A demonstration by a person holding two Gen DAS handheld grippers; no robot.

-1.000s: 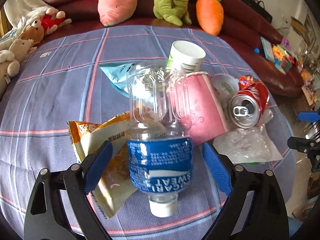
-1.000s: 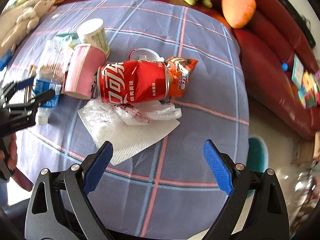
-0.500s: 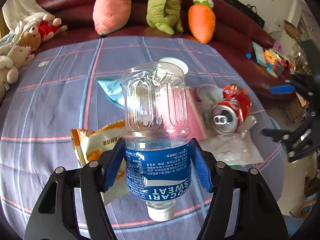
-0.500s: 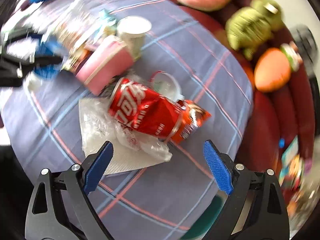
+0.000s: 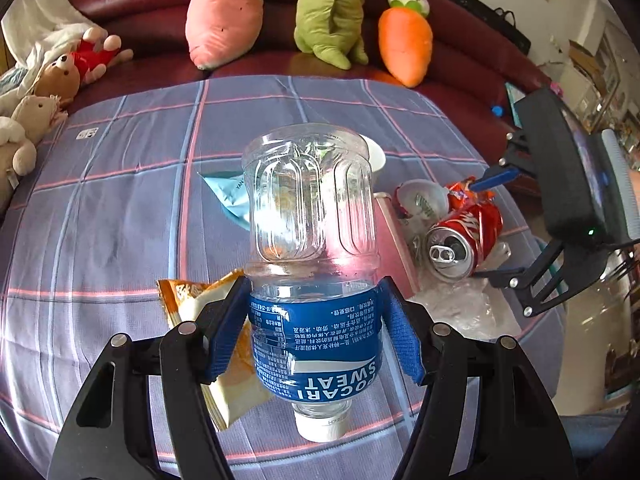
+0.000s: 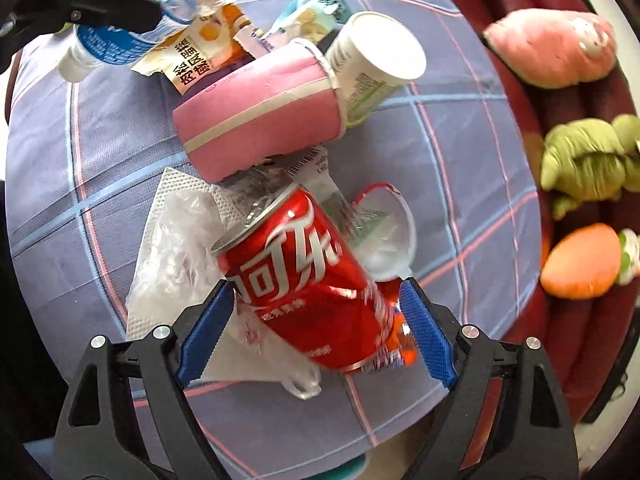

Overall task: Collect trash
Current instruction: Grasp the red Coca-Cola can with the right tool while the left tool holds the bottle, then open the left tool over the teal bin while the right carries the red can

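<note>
On the left of the checked cloth (image 5: 120, 208), the left gripper (image 5: 316, 332) is clenched on a clear plastic bottle (image 5: 312, 240). Its blue pads press both sides of the bottle's blue label, the white cap points toward the camera and the base points away. The bottle sits clear of the cloth in the claw's hold. Under and just left of it lies an orange snack wrapper (image 5: 188, 300), and a pale blue packet (image 5: 228, 192) lies farther off behind the bottle.

Toward the middle, a pink paper cup (image 6: 260, 120) lies on its side, its rim touching a white cup (image 6: 376, 68) that also lies tipped over. Near them a white napkin (image 6: 168, 216) with crumpled clear plastic (image 6: 172, 264) is spread on the cloth.

On the right, a dented red cola can (image 6: 304, 280) lies on its side over the napkin and plastic, its opened top facing the left gripper. The right gripper (image 6: 316, 328) straddles the can, its jaws having just been closing; the can is between the pads, yet they stand apart from it, so this claw is released. A small white lid (image 6: 388, 236) lies just beyond the can.

Far off, plush toys (image 5: 228, 12) line a dark red sofa (image 5: 472, 60).
</note>
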